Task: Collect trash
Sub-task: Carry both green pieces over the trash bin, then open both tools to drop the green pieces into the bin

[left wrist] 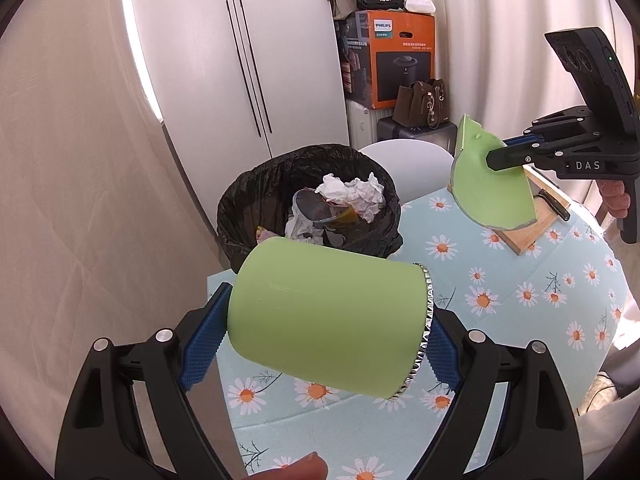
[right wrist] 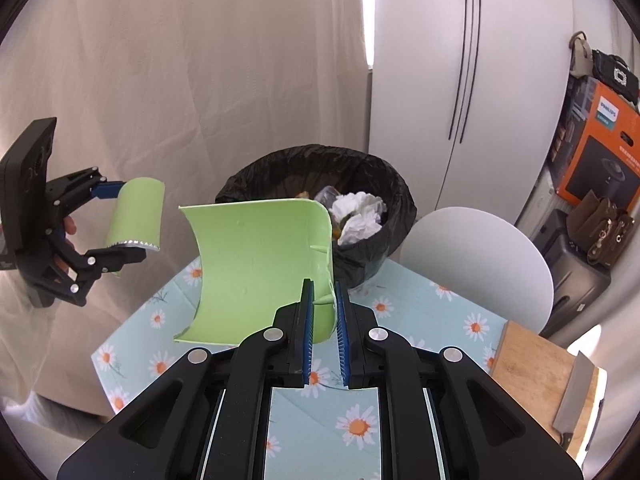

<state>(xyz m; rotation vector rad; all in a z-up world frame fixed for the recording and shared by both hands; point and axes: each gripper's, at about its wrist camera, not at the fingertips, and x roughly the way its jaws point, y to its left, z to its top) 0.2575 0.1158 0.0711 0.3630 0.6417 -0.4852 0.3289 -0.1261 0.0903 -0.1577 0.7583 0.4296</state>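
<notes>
My left gripper (left wrist: 326, 320) is shut on a pale green tube (left wrist: 316, 300) with a foil-edged end, pads pressing both ends. It hangs above the table's near-left corner, just in front of the black-bagged trash bin (left wrist: 240, 208), which holds crumpled tissue (left wrist: 352, 194). My right gripper (right wrist: 322, 290) is shut on the edge of a curved green sheet (right wrist: 260, 264), held over the table short of the bin (right wrist: 400, 200). The left wrist view shows that sheet (left wrist: 484, 200) and the right gripper (left wrist: 496, 160) at the right. The right wrist view shows the tube (right wrist: 138, 212) and the left gripper (right wrist: 122, 224) at the left.
The daisy-print table (right wrist: 420, 312) carries a wooden cutting board (right wrist: 532, 364) with a cleaver (right wrist: 576, 396) at its right. A white chair back (right wrist: 480, 248) stands beside the bin. Behind are a white wardrobe (left wrist: 248, 80), an orange box (left wrist: 400, 60) and bags.
</notes>
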